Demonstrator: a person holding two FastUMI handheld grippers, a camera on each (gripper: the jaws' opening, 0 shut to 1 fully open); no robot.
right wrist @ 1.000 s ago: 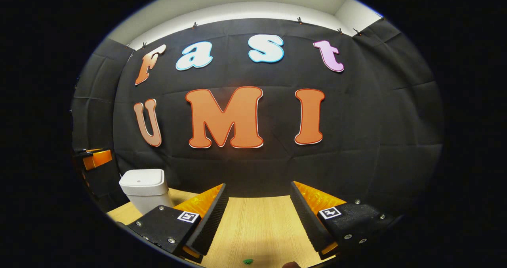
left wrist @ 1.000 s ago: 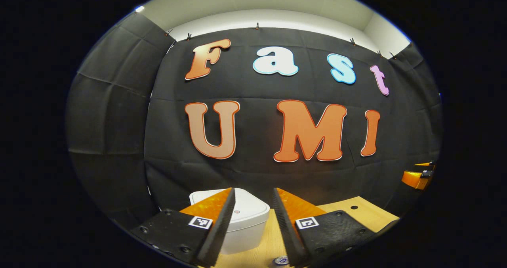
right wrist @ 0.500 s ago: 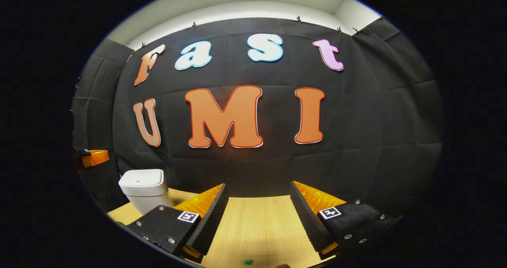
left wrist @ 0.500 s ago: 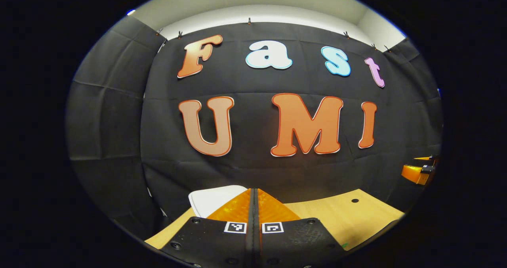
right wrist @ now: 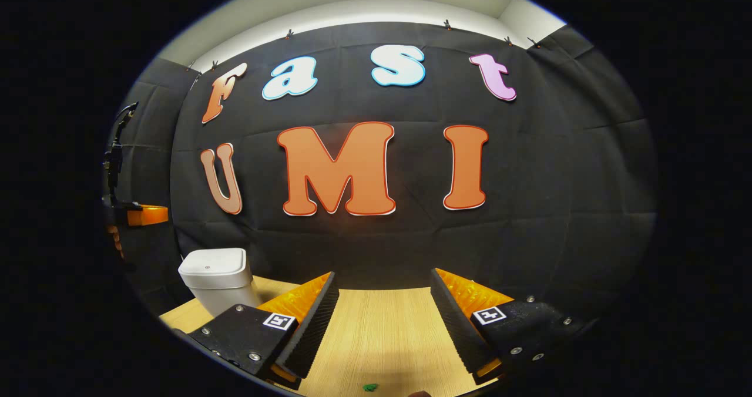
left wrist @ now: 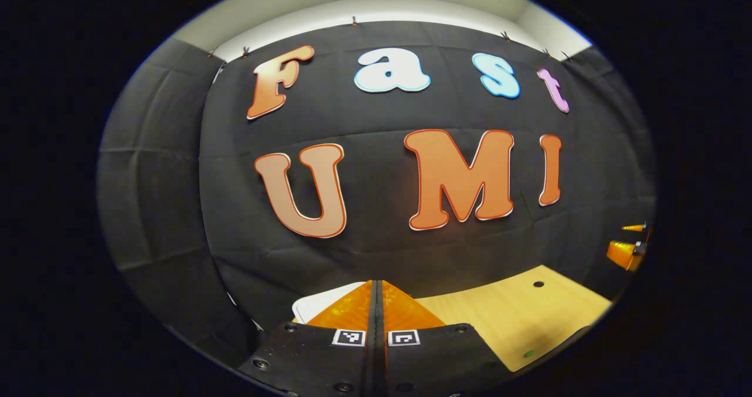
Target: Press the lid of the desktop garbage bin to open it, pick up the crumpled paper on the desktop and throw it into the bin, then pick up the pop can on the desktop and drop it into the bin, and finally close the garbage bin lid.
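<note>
Two hand-held grippers: left (left wrist: 376, 303) clenched empty above the white plastic bin's (right wrist: 218, 276) closed lid (right wrist: 211, 262) — pressing or just shut; right (right wrist: 382, 315) released over the wooden surface (right wrist: 382, 338)

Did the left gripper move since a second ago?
Yes. The left gripper has snapped shut. In the left gripper view the white bin now sits lower and mostly hidden behind its fingers, so it has lifted and drifted a little past the bin.
</note>
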